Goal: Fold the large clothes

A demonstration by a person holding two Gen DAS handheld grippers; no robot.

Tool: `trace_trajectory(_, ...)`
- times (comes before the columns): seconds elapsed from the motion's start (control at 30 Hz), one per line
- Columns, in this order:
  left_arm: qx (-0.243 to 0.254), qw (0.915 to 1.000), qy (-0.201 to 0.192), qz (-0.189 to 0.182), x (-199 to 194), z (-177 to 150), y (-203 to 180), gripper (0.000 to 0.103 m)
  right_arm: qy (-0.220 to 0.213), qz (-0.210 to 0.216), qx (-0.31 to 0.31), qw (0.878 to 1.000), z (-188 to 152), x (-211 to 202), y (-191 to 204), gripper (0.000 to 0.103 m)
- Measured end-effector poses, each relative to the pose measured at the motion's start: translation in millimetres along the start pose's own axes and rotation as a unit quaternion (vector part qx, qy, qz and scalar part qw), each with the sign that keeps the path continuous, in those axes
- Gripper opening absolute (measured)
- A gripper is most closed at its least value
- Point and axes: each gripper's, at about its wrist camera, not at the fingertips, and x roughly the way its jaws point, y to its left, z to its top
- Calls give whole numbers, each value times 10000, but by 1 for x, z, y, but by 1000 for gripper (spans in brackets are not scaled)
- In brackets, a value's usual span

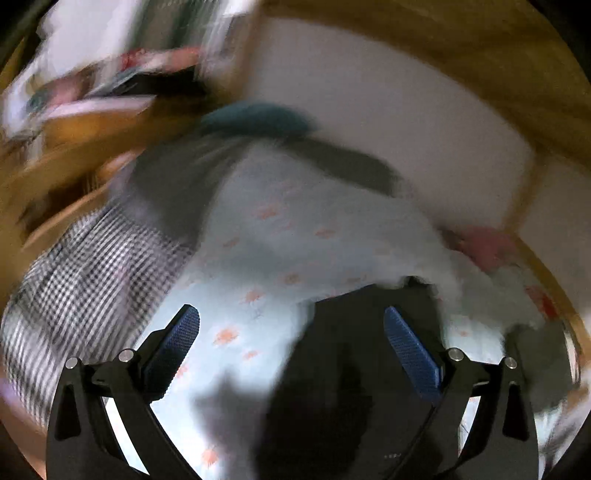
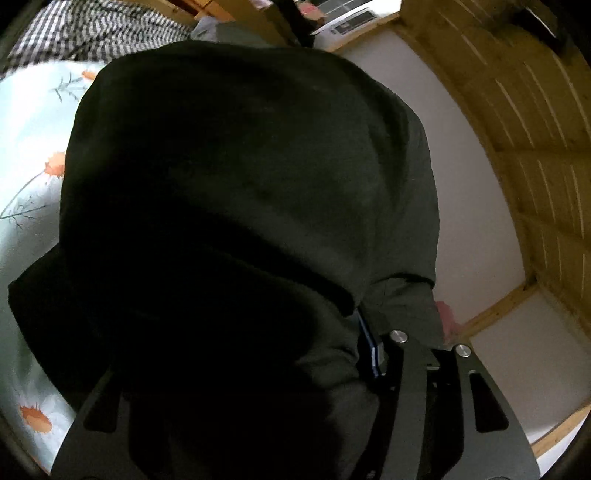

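A large dark garment (image 2: 240, 184) fills the right wrist view and drapes over my right gripper (image 2: 255, 317). Only the blue edge of one pad (image 2: 369, 343) shows against the cloth; the other finger is buried, so the grip is unclear. In the blurred left wrist view, my left gripper (image 1: 291, 332) hangs open above the floral bedsheet (image 1: 277, 240), with nothing pressed between its blue pads (image 1: 406, 343). A dark piece of clothing (image 1: 351, 369) lies on the sheet just beyond and below the open fingers. A grey garment (image 1: 166, 184) lies farther back.
Black-and-white checked fabric (image 1: 92, 277) lies at the left of the bed, also top left for the right wrist (image 2: 92, 29). A teal item (image 1: 255, 118) and a pink item (image 1: 484, 243) sit at the bed's far side. Wooden slats (image 2: 535, 129) and a white wall (image 2: 461, 166) bound the right.
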Motion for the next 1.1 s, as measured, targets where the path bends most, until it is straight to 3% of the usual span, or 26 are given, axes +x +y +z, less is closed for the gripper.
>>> trace_trajectory(0.1, 988, 9925, 595, -397, 58, 26, -56, 98, -31, 5, -28, 10000, -4, -9, 1, 53)
trace_trajectory(0.2, 1445, 9800, 1364, 96, 146, 29, -91, 98, -94, 179, 62, 9998, -29, -3, -22, 64)
trace_trajectory(0.23, 1714, 9706, 1661, 319, 183, 21, -98, 98, -198, 410, 112, 9989, -10, -16, -43, 74)
trace_trajectory(0.27, 1784, 9654, 1814, 570, 202, 16, -96, 98, -324, 660, 145, 9972, -14, -23, -49, 89)
trace_trajectory(0.3, 1716, 9624, 1924, 859, 222, 11, -87, 98, -511, 1026, 192, 9932, -10, -34, -63, 94)
trace_trajectory(0.37, 1209, 9670, 2044, 921, 243, 2, -63, 98, -991, 2131, 432, 9710, -30, -64, -99, 97)
trace_trajectory(0.43, 756, 9694, 2214, 739, 258, -9, -38, 98, -1313, 2777, 945, 9469, -47, -87, -145, 98)
trace_trajectory(0.5, 514, 9724, 2195, 597, 260, -19, -20, 98, -1439, 2970, 1612, 9301, -54, -93, -182, 99)
trace_trajectory(0.53, 438, 9737, 2166, 558, 260, -22, -15, 98, -1394, 2830, 2239, 9221, -54, -82, -214, 99)
trace_trajectory(0.6, 263, 9755, 2117, 534, 263, -27, -7, 98, -991, 2765, 2830, 9130, -54, -44, -247, 99)
trace_trajectory(0.67, 197, 9746, 2133, 648, 269, -30, -2, 98, 111, 3567, 2895, 8882, -46, 15, -233, 98)
trace_trajectory(0.7, 214, 9737, 2150, 718, 271, -31, 1, 98, 186, 3642, 2843, 8867, -46, 24, -220, 99)
trace_trajectory(0.77, 246, 9723, 2154, 870, 273, -36, 1, 98, -5, 3125, 2353, 9203, -55, 15, -191, 99)
trace_trajectory(0.8, 247, 9729, 2131, 869, 275, -40, 1, 98, 19, 3003, 2308, 9255, -58, 11, -183, 99)
trace_trajectory(0.97, 235, 9735, 1912, 1230, 282, -56, 0, 98, 26, 2635, 2310, 9366, -69, 6, -162, 99)
trace_trajectory(1.1, 249, 9731, 1861, 1335, 281, -60, -3, 98, 170, 2595, 2305, 9377, -78, 9, -188, 99)
